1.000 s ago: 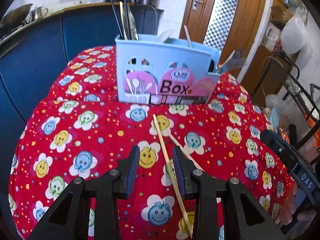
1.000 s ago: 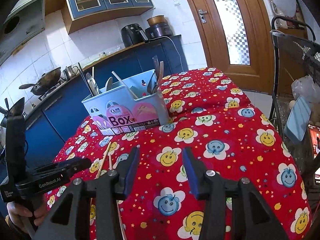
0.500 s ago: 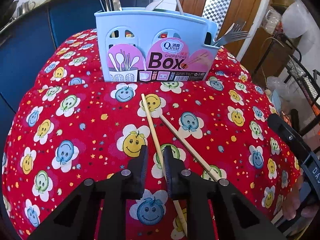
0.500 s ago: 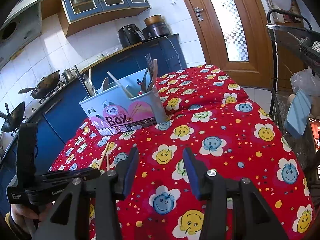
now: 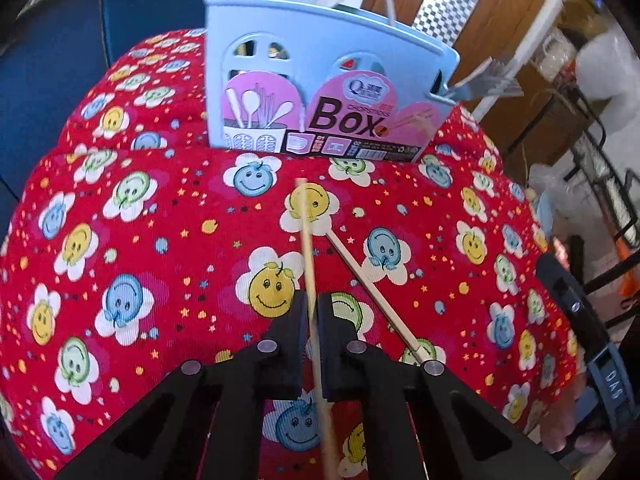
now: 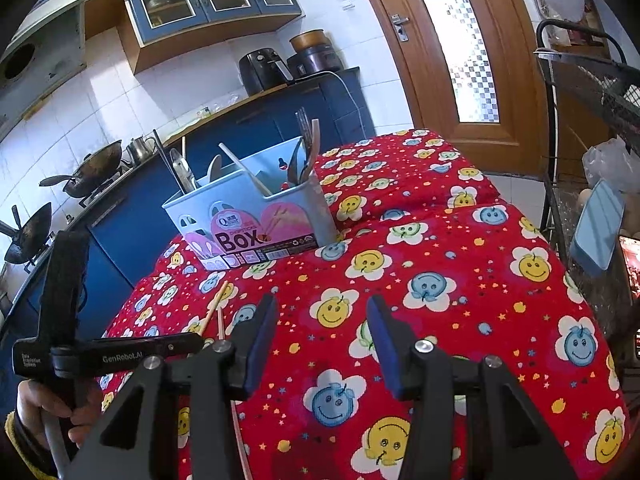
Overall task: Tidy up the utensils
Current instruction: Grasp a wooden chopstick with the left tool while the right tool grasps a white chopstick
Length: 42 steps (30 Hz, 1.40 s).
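Already the left gripper (image 5: 312, 312) has its jaws pinched on one chopstick (image 5: 306, 240), whose long axis points straight ahead at the utensil box (image 5: 320, 92), while the right gripper (image 6: 322, 344) hangs wide apart, farther off.

Two pale wooden chopsticks lie on the red smiley-flower cloth: one chopstick (image 5: 309, 256) runs lengthwise toward the box, clamped between the closed fingers of the left gripper (image 5: 311, 312); the second chopstick (image 5: 372, 288) lies at an angle just to its right, the two converging at their far ends. Beyond them stands the light-blue utensil box (image 5: 320, 92), upright, labelled "Box", holding spoons, forks and other utensils in its compartments.
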Available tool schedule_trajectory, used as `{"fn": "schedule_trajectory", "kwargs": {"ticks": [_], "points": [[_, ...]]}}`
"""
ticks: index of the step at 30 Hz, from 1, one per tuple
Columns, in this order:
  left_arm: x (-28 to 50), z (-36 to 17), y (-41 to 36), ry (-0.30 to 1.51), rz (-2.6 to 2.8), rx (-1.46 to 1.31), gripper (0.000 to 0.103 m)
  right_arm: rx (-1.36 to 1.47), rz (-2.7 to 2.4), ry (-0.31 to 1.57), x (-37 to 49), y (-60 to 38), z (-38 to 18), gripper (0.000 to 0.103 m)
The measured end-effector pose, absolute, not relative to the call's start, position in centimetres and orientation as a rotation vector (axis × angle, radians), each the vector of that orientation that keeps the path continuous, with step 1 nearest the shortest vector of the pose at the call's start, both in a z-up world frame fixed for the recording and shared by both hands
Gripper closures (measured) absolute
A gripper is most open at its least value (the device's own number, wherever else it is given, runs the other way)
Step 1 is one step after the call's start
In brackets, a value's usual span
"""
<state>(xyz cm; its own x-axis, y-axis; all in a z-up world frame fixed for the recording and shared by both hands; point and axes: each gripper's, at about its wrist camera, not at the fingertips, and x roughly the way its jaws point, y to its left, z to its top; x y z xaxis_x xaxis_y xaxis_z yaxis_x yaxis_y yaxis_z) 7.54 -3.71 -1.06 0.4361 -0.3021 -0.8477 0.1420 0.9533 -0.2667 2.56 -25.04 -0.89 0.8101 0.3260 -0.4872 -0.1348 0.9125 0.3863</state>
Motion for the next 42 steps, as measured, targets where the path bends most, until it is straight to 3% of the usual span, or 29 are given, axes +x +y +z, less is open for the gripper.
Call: {"fn": "schedule_trajectory", "kwargs": {"ticks": [20, 33, 42], "points": [[3.3, 4.4, 3.6, 0.755, -0.237, -0.258, 0.099, 0.183, 0.340, 0.735, 3.5, -19.4, -0.3, 0.053], [2.3, 4.3, 5.4, 0.700, -0.214, -0.313, 0.099, -0.017, 0.458, 0.905, 5.5, -14.7, -0.8, 0.053], [2.1, 4.3, 5.7, 0.679, -0.212, -0.315, 0.099, -0.148, 0.516, 1.032, 6.6, -12.6, -1.6, 0.079]]}}
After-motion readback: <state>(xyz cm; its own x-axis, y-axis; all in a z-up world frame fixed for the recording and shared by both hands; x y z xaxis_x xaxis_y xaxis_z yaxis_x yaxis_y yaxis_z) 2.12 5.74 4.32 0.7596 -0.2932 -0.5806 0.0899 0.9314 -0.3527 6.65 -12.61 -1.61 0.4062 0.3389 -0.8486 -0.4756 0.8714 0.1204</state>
